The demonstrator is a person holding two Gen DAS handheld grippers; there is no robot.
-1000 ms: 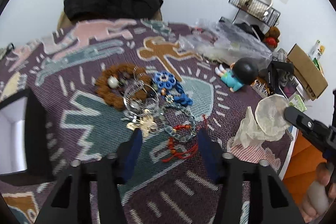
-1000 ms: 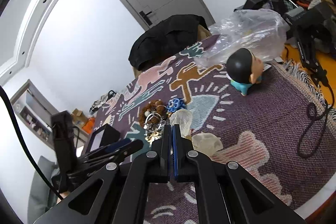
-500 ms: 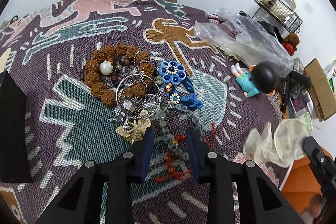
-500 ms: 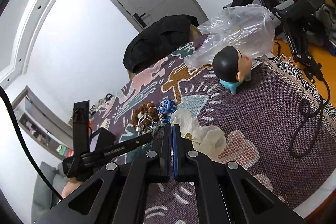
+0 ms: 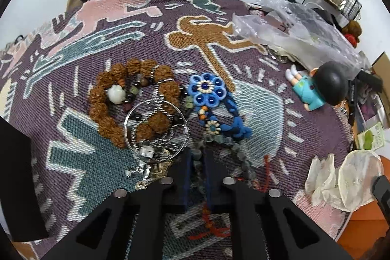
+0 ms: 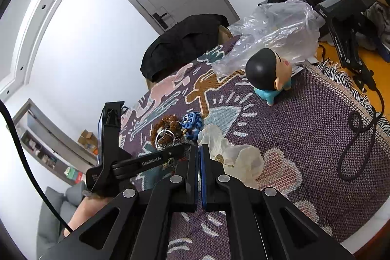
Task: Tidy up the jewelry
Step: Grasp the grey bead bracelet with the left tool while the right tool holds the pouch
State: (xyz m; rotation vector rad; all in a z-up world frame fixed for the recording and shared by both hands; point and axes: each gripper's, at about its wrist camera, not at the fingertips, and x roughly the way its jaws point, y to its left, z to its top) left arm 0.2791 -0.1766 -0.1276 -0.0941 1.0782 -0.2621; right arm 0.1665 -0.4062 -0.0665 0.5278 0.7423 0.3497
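My left fingers have just been closing and now pinch a strand of the grey bead bracelet at the pile's near edge on the woven cloth. It should be light, limp and smooth, likely to drag its tangled neighbours: the wire hoop and knobbly seed bracelet. My right fingers are together, empty.

Since the earlier pictures the left gripper has come down toward the jewelry heap at the lower centre of its frame. Its jaws have just been closing, and the grey-green bead bracelet now lies between the narrowed fingers, where before they stood wide apart.
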